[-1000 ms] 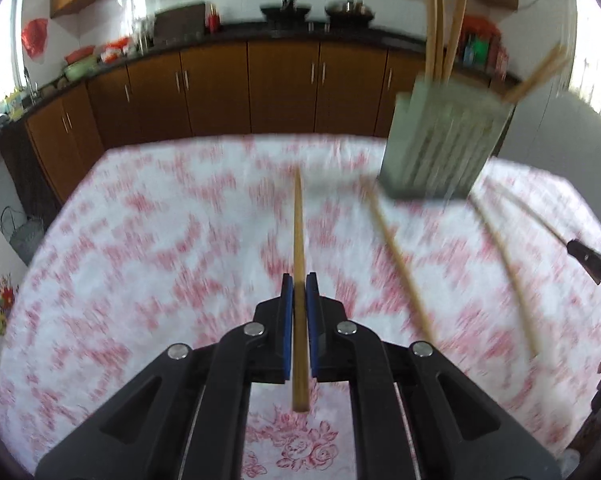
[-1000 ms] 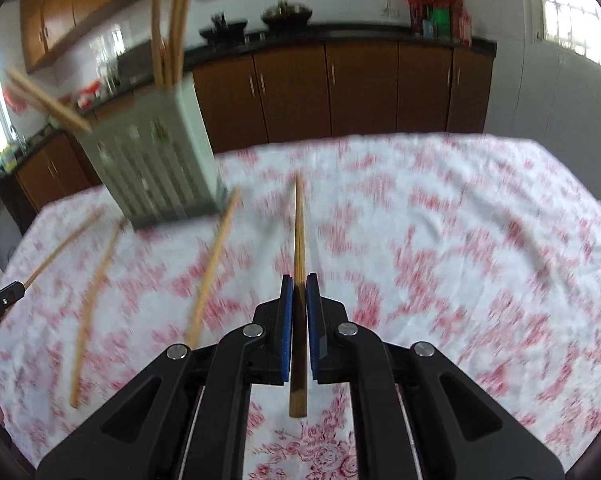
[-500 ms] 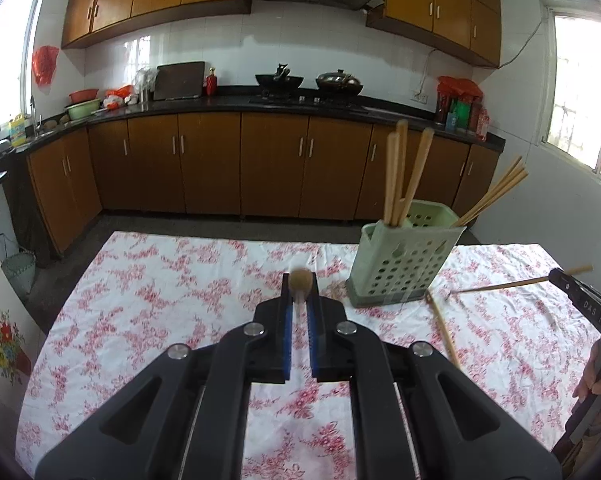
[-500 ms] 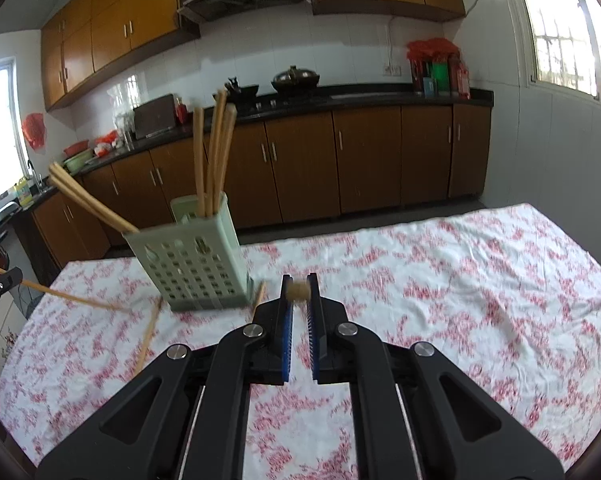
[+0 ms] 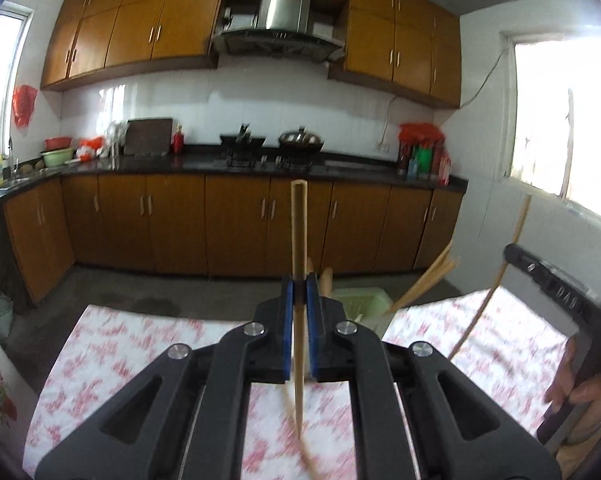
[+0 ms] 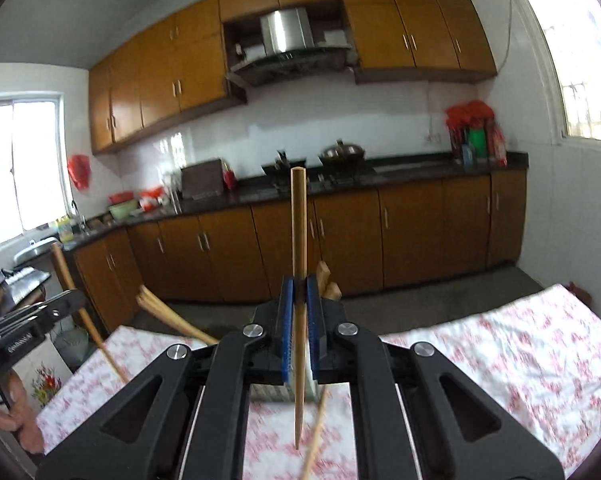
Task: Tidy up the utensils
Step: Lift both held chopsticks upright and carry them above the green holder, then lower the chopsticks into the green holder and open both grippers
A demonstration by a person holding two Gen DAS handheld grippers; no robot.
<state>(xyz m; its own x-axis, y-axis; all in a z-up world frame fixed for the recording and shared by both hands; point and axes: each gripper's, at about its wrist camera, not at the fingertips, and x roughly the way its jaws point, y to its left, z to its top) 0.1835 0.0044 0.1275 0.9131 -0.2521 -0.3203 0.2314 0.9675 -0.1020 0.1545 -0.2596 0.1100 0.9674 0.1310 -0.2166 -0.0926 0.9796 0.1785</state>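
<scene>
The left gripper and the right gripper each pinch 1 upright wooden chopstick above the floral tabletop.

A home kitchen: wooden cabinets, range hood, gas stove with wok, floral-clothed table.

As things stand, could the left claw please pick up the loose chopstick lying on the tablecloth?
Probably not yet: the left claw is shut on a chopstick of its own, so the loose chopstick on the tablecloth must wait.
</scene>
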